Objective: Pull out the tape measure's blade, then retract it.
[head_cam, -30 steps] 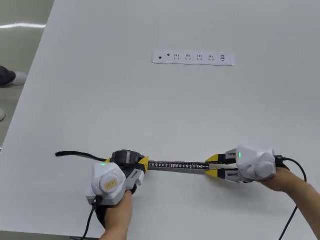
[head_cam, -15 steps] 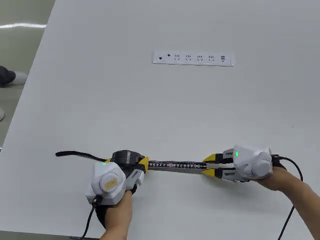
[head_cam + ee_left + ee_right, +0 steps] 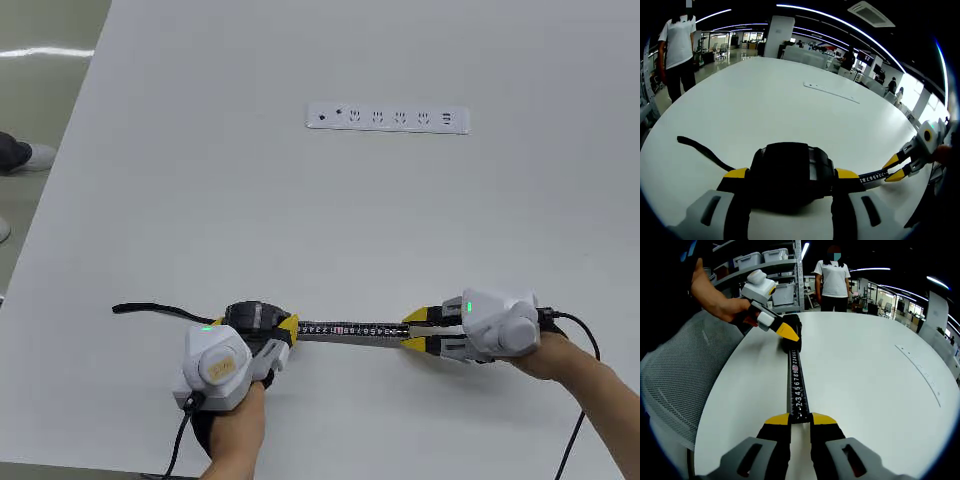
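The table (image 3: 300, 220) is smooth, matt white. The tape measure (image 3: 790, 167) has a black plastic case, faintly shiny; its blade (image 3: 797, 380) is dark and matt. The power strip (image 3: 387, 117) is white plastic.

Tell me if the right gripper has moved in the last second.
Yes. Against the power strip, steady in the head view, the right gripper has slid left toward the case, shut on the blade.

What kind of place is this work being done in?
Probably an open-plan lab or office workspace: a large white table with a power strip on it, shelving with plastic storage bins, and long ceiling light strips.
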Action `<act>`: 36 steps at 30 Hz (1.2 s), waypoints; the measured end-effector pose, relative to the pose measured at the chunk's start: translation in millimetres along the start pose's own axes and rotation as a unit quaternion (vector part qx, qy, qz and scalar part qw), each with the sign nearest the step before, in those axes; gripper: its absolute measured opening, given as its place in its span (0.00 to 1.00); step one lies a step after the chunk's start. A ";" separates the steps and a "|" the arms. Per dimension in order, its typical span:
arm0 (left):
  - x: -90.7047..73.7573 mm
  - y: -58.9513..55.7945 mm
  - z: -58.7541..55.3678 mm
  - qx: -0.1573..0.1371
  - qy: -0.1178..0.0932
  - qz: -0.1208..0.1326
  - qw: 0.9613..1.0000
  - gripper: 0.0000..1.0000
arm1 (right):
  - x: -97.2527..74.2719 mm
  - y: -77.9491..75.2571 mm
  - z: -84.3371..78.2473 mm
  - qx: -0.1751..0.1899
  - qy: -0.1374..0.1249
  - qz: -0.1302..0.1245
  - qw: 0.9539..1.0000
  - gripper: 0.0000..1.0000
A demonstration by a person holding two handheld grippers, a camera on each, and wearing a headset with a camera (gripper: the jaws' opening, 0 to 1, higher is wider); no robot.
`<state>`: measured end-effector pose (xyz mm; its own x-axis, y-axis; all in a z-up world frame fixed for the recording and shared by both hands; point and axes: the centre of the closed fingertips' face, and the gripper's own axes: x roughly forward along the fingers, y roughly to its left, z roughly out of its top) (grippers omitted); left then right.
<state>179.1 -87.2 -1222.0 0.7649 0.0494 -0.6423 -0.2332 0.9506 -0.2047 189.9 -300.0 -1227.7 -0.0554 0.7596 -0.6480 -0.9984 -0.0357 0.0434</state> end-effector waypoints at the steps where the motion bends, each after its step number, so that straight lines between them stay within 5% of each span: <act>1: 0.2 0.1 0.2 0.000 0.000 0.000 1.000 0.62 | 0.4 0.0 0.4 0.000 0.000 0.000 1.000 0.12; 36: -1.1 -0.7 -0.2 -0.004 0.004 -0.005 1.000 0.62 | 6.8 -2.1 6.7 -0.005 -0.002 0.001 1.000 0.12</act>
<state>178.4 -88.1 -1221.3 0.7621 0.0372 -0.6464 -0.2310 0.9483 -0.2177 191.6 -290.4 -1227.0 -0.0581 0.7617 -0.6453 -0.9983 -0.0446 0.0372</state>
